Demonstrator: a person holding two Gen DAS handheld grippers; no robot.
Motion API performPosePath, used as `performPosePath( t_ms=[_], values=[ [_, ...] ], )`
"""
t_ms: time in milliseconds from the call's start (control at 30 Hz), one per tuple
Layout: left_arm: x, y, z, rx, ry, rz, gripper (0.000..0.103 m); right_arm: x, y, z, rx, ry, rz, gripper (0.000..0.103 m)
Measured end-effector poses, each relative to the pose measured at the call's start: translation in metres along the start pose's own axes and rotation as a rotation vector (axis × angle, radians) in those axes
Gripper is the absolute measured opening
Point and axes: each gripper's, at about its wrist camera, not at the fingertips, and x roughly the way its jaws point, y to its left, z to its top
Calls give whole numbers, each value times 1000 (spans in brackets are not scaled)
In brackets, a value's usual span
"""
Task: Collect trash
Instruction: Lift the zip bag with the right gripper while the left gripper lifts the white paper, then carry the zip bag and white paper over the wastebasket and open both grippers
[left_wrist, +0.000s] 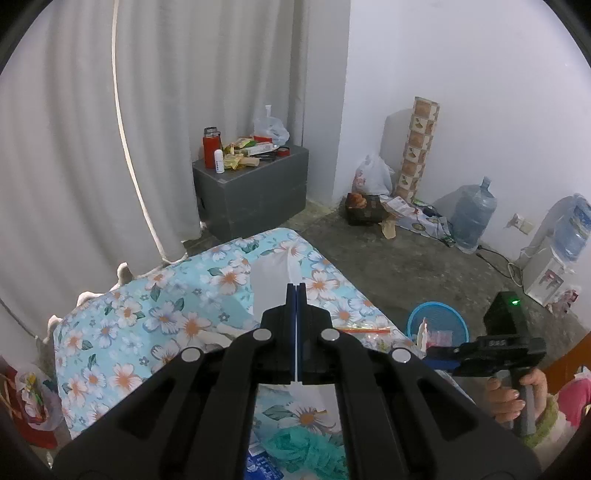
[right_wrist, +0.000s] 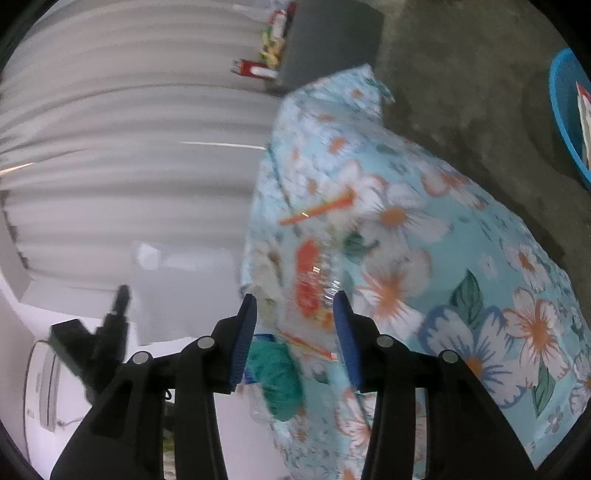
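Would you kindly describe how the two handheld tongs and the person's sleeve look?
Both tongs, left and right, have black angular linkages with round silver pivot pins and blue finger pads. The right unit carries a black box with a green light. The sleeve is fuzzy green.

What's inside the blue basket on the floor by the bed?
The blue basket holds a white scrap of paper or wrapper and something pinkish. Its near rim and bottom are hidden behind the bed's edge and the right hand-held gripper.

floor (left_wrist: 388, 258) btwn bed (left_wrist: 122, 332) & basin (left_wrist: 415, 317) free | curtain (left_wrist: 74, 147) blocks left (close)
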Motion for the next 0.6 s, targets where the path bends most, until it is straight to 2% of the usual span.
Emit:
performPosePath(
  t_ms=[200, 300, 333, 367, 400, 600],
  values=[
    [-2, 1, -8, -15, -7, -21, 0, 38, -12, 10, 27, 69, -85, 44],
    [-5, 2, -10, -30, -9, -30, 0, 50, -4, 12, -16, 78, -105, 42],
    [-6, 3, -10, -34, -10, -32, 0, 53, -1, 12, -26, 77, -113, 28],
    [-7, 4, -12, -39, -12, -35, 0, 55, 1, 11, -36, 79, -114, 21],
    [-8, 4, -12, -41, -13, -36, 0, 57, 2, 11, -40, 81, -114, 8],
    [-23, 0, -12, -39, -35, -46, 0, 35, 29, 0, -136, 12, -90, 3]
  ],
)
